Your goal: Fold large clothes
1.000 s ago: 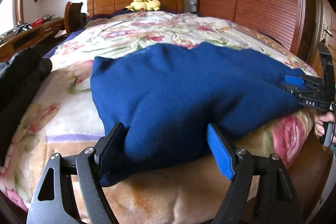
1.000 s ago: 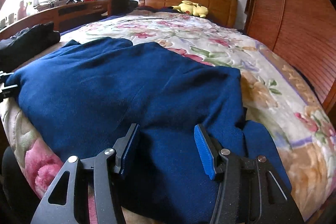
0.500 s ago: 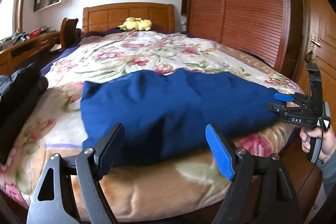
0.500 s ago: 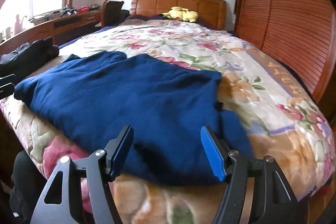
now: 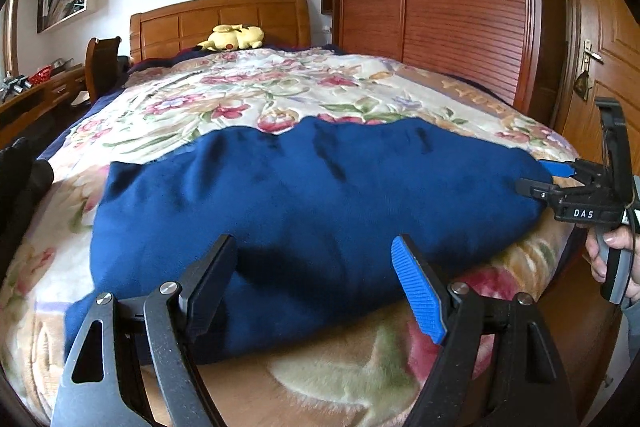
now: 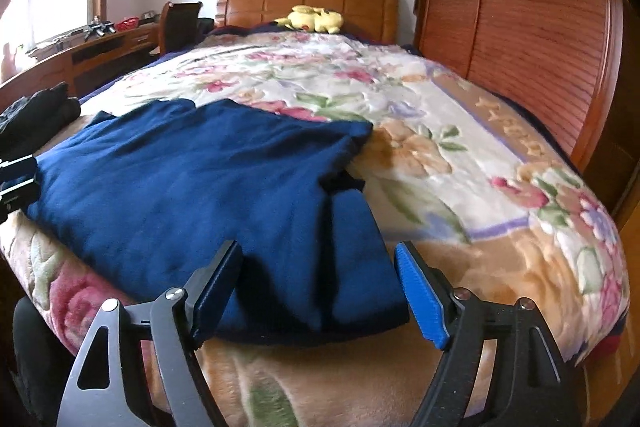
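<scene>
A big dark blue soft garment (image 5: 312, 211) lies folded and flat on the flowery fuzzy blanket (image 5: 256, 99) that covers the wooden bed, near the foot end. My left gripper (image 5: 316, 283) is wide open. Its black pad and its blue ridged pad sit on each side of the near edge of the blue cloth, but they do not squeeze it. My right gripper (image 6: 320, 287) has just been opening its jaws, and now they stand wide too. The corner of the blue cloth shows between them, loose on the blanket. From the left view I see my right gripper beside the far end of the cloth, with a hand (image 5: 612, 259) around its handle. A yellow plush toy (image 6: 314, 19) rests by the wooden headboard (image 6: 308, 1).
</scene>
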`<state>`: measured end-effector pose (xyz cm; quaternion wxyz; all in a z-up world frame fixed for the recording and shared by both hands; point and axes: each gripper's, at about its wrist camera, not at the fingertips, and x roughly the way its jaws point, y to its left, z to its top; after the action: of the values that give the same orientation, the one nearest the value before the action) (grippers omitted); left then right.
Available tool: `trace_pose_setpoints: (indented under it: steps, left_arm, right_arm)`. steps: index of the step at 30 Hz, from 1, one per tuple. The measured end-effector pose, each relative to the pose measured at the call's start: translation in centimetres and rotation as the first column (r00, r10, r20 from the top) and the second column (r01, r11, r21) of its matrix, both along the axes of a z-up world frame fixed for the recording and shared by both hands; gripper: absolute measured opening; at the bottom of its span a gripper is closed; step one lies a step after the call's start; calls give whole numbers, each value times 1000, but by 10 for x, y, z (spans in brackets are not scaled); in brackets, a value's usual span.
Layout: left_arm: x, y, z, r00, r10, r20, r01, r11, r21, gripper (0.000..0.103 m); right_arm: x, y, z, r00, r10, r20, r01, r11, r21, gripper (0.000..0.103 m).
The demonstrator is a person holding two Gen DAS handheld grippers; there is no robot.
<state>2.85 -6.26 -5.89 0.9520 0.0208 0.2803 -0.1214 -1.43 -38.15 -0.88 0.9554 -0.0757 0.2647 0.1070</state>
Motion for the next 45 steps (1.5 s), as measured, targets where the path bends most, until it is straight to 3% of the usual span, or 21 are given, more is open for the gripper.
trace_pose_setpoints:
  steps: [7,15,23,26,27,30,33,39,45]
  left_arm:
    - [1,-2,-10,1000,2,-6,-2,999,44,80]
    - [4,0,-13,1000,3,-22,-2,1000,27,80]
    - [6,1,-15,1000,0,-29,0,1000,14,80]
    - [7,2,-15,1000,-1,-30,1,1000,10,80]
    - [7,2,-15,1000,-1,-30,1,1000,11,80]
    - [8,2,-16,999,-2,-33,2,1000,10,80]
    - [8,3,-15,999,-12,-45,12,1000,13,80]
    - [-3,16,-5,999,-5,-40,5,1000,-3,80]
    - [-35,56,23,998,47,29,-46,998,-49,80]
  right_arm:
    - [14,-4,-4,998,-13,-55,16,998,61,92]
    - [22,-7,-13,995,18,-100,-3,989,150,92]
    - [25,-8,-16,994,37,-104,-21,988,150,91]
    - [27,-10,-16,992,72,-106,-52,983,177,83]
    - [27,-10,-16,990,91,-105,-72,981,178,76]
    - [27,-8,-13,977,170,-127,-139,964,225,41]
    - [24,-2,-1,977,180,-114,-158,971,177,25]
    - [17,15,55,983,184,-5,-182,979,86,19]
    - [8,71,98,964,252,90,-250,968,-29,17]
